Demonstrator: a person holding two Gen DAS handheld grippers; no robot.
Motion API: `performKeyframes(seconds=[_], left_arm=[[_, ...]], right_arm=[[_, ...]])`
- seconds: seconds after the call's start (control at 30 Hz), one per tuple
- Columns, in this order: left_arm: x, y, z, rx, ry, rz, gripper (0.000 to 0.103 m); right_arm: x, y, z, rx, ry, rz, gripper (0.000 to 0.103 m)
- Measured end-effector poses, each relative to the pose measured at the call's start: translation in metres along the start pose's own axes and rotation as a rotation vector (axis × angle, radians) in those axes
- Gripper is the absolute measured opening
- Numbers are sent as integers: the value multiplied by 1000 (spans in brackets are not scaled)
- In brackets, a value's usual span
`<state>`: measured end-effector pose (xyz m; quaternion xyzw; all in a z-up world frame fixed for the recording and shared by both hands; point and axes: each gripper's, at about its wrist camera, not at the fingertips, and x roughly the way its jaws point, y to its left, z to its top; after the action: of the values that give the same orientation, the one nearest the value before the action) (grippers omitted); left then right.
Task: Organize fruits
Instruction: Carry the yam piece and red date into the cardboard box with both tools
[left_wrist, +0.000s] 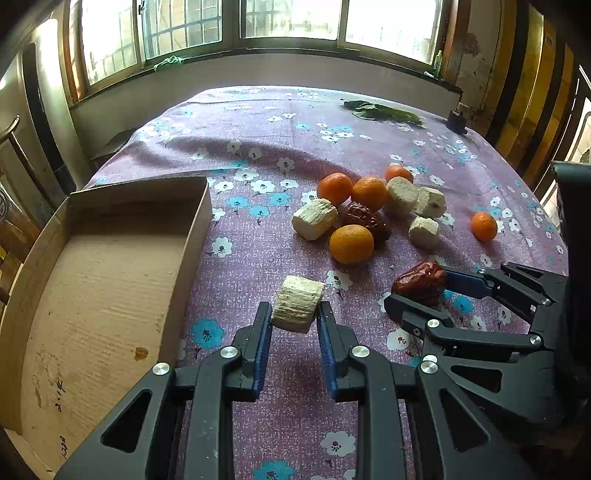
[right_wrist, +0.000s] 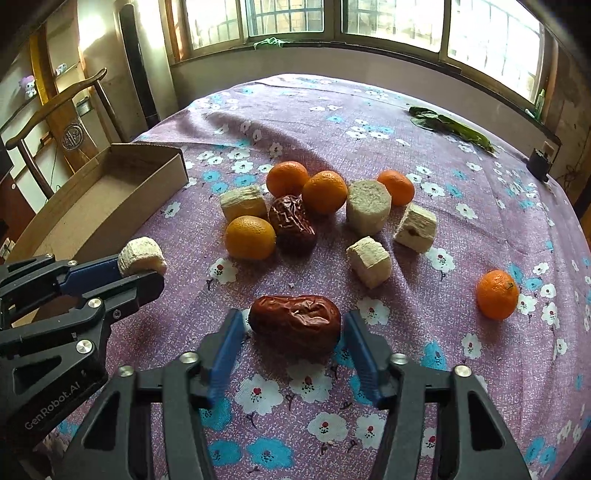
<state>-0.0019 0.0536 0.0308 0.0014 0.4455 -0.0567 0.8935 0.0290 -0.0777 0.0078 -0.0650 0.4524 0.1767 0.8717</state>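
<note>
1. Fruit sorting is at its start, we judge: the cardboard box (left_wrist: 110, 280) at nine o'clock in the left wrist view shows only bare floor, while most of the produce lies loose on the flowered tablecloth (left_wrist: 258, 122).

2. Our left gripper (left_wrist: 294, 314) is clamped on a pale corn-cob piece (left_wrist: 297, 302), its blue pads pressing both sides. In the right wrist view that piece sits at nine o'clock, close beside the box.

3. Our right gripper (right_wrist: 295, 332) straddles a wrinkled red date (right_wrist: 295, 323) at six o'clock in its own view. Its left pad looks to be touching the date's end and the right pad sits just beside the other end; whether both press firmly we cannot tell. The date appears to rest on the cloth.

4. Toward twelve o'clock from the date lies the main cluster: four mandarins among it (right_wrist: 324, 192), a second date (right_wrist: 291, 223), and four more cob pieces (right_wrist: 367, 208). A lone mandarin (right_wrist: 496, 293) sits apart at three o'clock.

5. Next, we think, the left hand must carry its cob piece over the box wall and let go low inside, so it does not roll out.

6. The right jaws must close squarely on the date's ends before lifting; its soft skin could slip or dent.
</note>
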Motion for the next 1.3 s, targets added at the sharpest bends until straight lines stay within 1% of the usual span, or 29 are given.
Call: performKeyframes(seconds=[0.17,0.4,0.73,0.9,1.3], left_arm=[[-4,4,-2,-15,-3,2,24],[-19,7,-2,-28,-30,26,24],[-40,22,-4,-47,-60,80,24],[-48,41,-6,-73,-69,112,24],[-59,106,-7,-166,-80,207,24]], right_arm=[[-17,-5,-3,25,-32,10,53],[-32,-2,-4,30,-47,12,53],[-48,24,2,-24,-75,44,53],[-50,42,10,-60,-88,71,53],[-37,102,33,-164,-88,142,53]])
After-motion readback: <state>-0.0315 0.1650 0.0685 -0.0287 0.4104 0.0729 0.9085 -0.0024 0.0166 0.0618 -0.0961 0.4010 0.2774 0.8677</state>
